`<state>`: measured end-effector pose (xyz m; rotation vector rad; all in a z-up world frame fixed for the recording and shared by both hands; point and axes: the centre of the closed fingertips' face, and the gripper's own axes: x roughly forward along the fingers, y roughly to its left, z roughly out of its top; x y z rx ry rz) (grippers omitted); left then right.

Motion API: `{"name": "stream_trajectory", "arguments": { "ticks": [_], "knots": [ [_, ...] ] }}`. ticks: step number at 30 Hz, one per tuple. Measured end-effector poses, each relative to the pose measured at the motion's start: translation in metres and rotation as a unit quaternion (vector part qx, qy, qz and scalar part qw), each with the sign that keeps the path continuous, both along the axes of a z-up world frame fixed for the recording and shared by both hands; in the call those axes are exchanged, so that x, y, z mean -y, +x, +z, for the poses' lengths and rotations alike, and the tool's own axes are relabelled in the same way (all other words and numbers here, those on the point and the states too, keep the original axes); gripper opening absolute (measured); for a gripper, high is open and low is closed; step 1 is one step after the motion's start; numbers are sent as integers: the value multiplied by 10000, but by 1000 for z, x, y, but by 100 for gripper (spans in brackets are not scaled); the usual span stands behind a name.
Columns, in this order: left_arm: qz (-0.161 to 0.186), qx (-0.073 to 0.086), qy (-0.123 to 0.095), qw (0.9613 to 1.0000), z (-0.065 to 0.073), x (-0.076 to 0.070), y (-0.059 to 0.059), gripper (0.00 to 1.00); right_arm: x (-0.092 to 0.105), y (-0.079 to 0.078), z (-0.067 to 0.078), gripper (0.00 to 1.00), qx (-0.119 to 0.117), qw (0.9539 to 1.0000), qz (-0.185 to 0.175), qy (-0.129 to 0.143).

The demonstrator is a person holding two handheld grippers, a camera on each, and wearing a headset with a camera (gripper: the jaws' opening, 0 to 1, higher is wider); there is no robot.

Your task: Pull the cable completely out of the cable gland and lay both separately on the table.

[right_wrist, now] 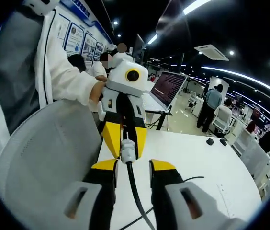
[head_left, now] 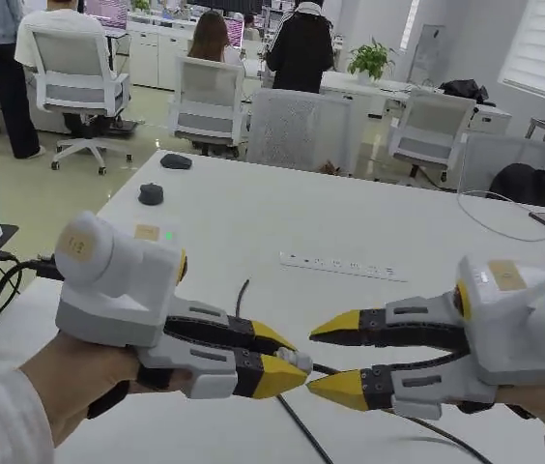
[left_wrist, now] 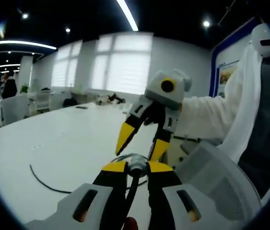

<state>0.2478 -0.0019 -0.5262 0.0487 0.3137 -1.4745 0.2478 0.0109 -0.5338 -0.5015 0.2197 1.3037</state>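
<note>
- Head view: one gland (head_left: 299, 361) threaded on one cable (head_left: 301, 426), above the counter (head_left: 253, 213).
- Left hand-held gripper (head_left: 297, 363): clamped on the gland.
- Right hand-held gripper (head_left: 311, 360): wide open, jaws either side of the cable.

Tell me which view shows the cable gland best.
Right gripper view: the cable gland shows along its length, clamped by the left gripper, with the cable leaving it. The left gripper view shows it end-on between the fingers; the head view shows it small at the tips.

Two grippers (head_left: 297, 361) (head_left: 314, 360), one cable (right_wrist: 134, 191), one gland (right_wrist: 128, 149)
</note>
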Motion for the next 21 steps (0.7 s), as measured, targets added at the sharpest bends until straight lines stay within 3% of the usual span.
{"name": "stream_trajectory", "arguments": {
  "ticks": [4,7,21],
  "knots": [
    [-4,-13,-28,10000,1,0,0,16,-3,-3,-14,17,-117,9996,108,-236],
    [-53,-31,-4,10000,0,0,-3,16,-1,-2,-20,4,23,9993,148,-336],
    [-61,-34,44,10000,-4,-3,-1,16,14,-4,-27,3,-117,9994,-13,-319]
  ]
}}
